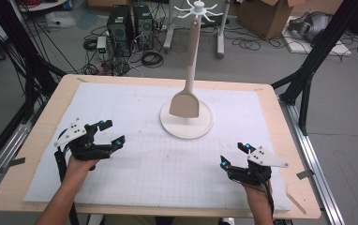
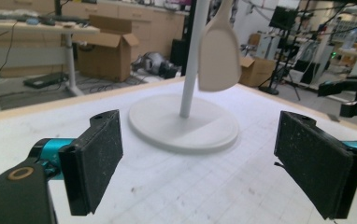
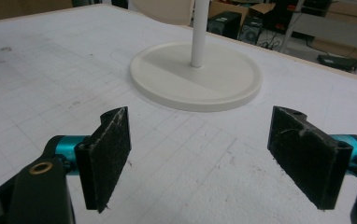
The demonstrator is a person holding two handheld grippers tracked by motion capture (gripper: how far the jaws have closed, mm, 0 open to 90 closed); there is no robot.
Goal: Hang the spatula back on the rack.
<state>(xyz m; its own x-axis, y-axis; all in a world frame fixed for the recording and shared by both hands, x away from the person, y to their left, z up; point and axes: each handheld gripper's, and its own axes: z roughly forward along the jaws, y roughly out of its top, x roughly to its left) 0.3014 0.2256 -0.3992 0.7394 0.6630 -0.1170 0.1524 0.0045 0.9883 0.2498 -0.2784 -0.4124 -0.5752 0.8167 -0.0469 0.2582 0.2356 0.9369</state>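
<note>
I hold my left tool (image 1: 111,132) and right tool (image 1: 233,155) released, empty, over the surface (image 1: 41,136); a careless reach could knock the hanging spatula (image 1: 187,96) off its stand (image 1: 186,123).

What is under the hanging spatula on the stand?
Under the spatula lies the stand's round white base, resting on the white gridded mat. Nothing else sits on the base; the blade hides part of the pole and of the base behind it.
</note>
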